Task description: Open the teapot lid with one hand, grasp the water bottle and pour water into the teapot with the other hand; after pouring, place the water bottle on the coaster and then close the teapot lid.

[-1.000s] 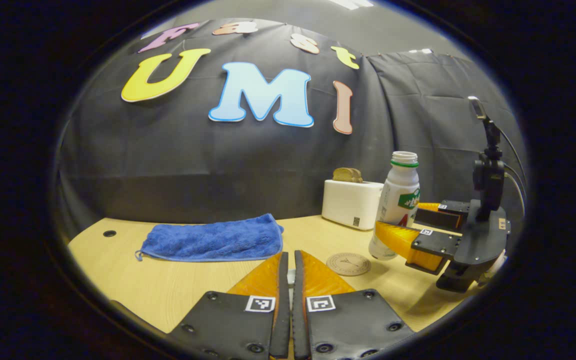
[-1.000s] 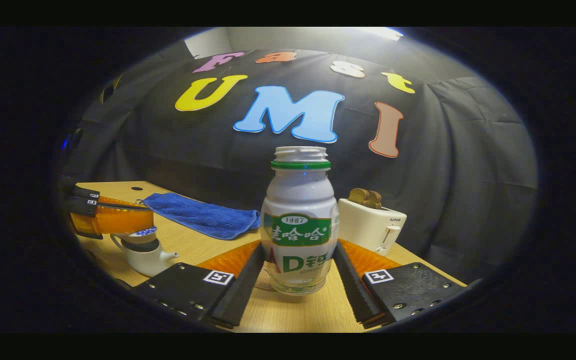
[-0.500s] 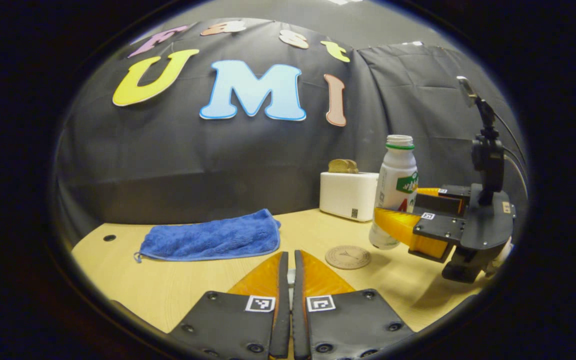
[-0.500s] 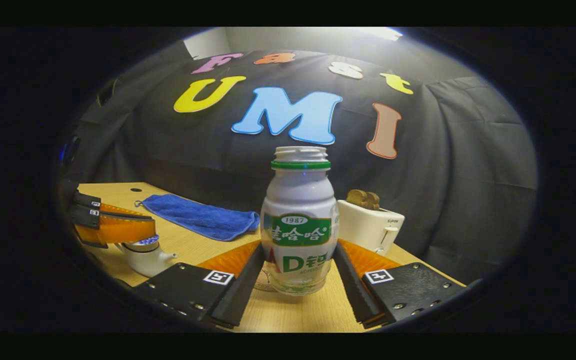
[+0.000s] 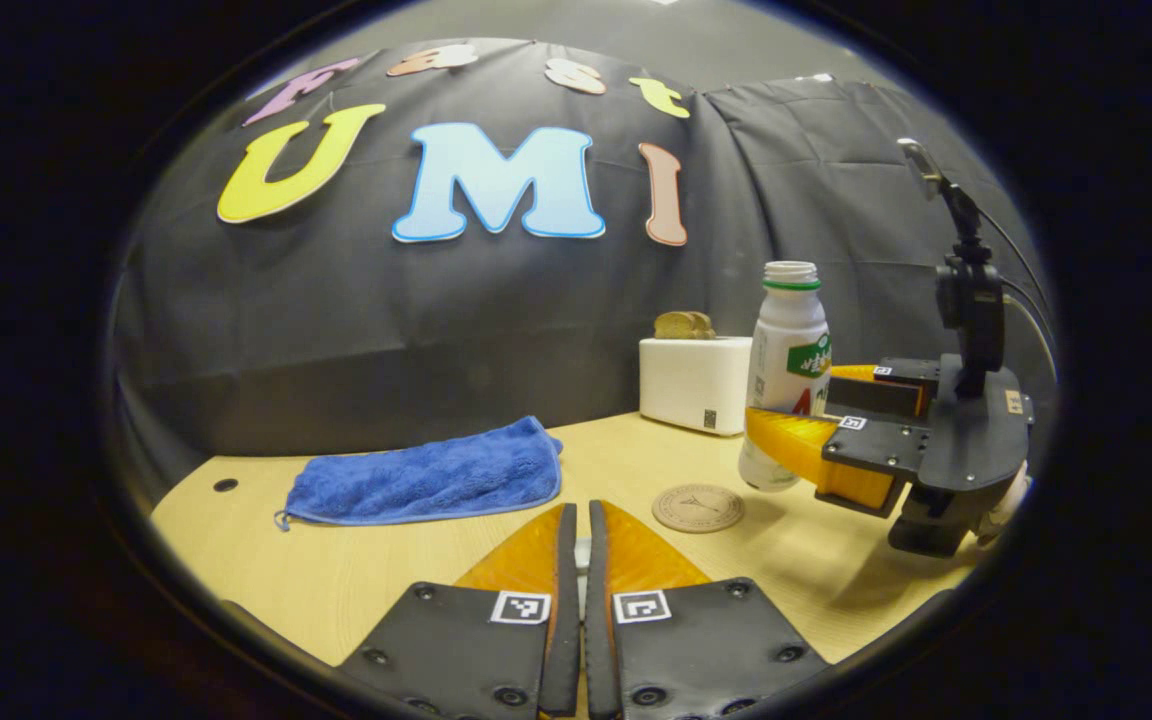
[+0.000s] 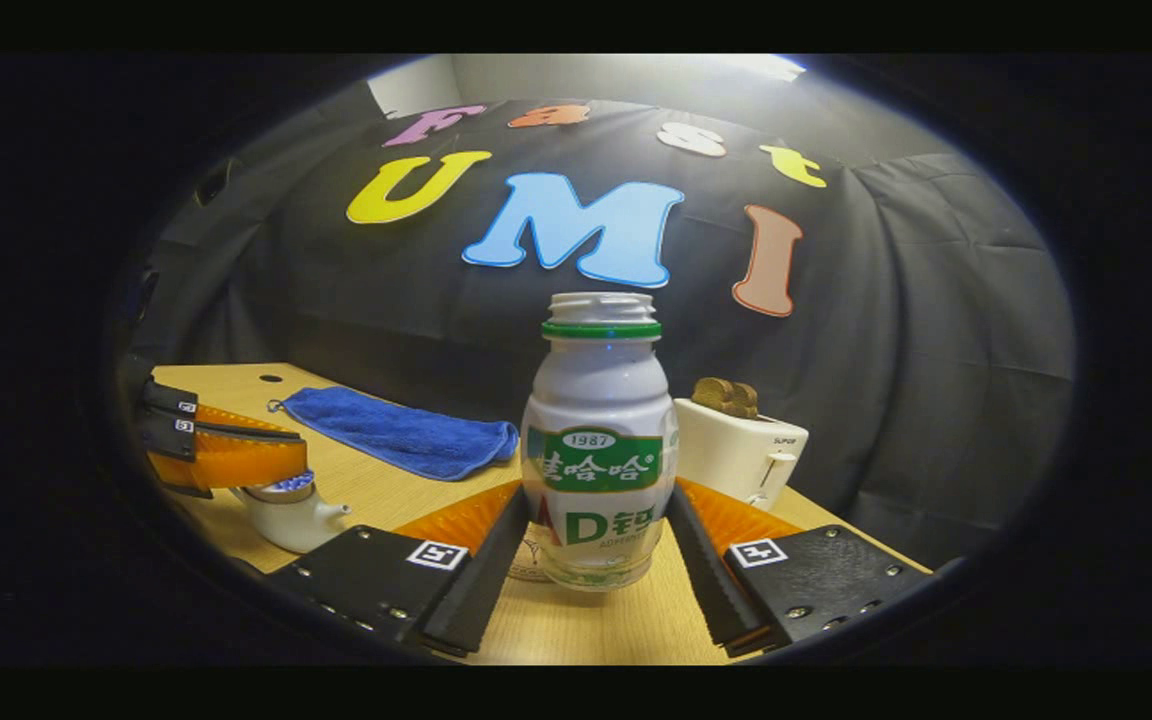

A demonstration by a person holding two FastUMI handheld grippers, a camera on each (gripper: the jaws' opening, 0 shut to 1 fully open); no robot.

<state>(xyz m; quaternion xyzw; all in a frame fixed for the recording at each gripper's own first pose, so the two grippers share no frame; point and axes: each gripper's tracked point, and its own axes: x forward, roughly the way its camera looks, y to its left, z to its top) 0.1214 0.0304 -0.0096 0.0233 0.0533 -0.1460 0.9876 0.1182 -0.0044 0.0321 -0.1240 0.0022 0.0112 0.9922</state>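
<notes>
Right now the right tool is clenched on the white plastic water bottle with a green neck ring and green label, one finger pressing each flank low on its body. The bottle stands upright, mouth uncapped, its long axis vertical. In the left gripper view it hangs just above the pale wooden surface, up and to the right of the round brown coaster.

The left tool has its fingers drawn together with a thin slit between them. In the right gripper view it sits directly over the small white ceramic teapot, at the height of the blue-patterned lid, and appears pinched on it. Whether the lid is lifted clear of the rim, I cannot tell.

What the coming move turns on: the teapot lies to the left of the bottle and lower, spout pointing toward the bottle. So the right tool would need to carry the bottle leftward and tip its top toward the teapot opening, and the left tool, being the nearer one, would have to hold the lid out of that path. The coaster lies between the two, near the bottle.

A folded blue cloth and a white toaster with bread sit farther back, out of the way.
</notes>
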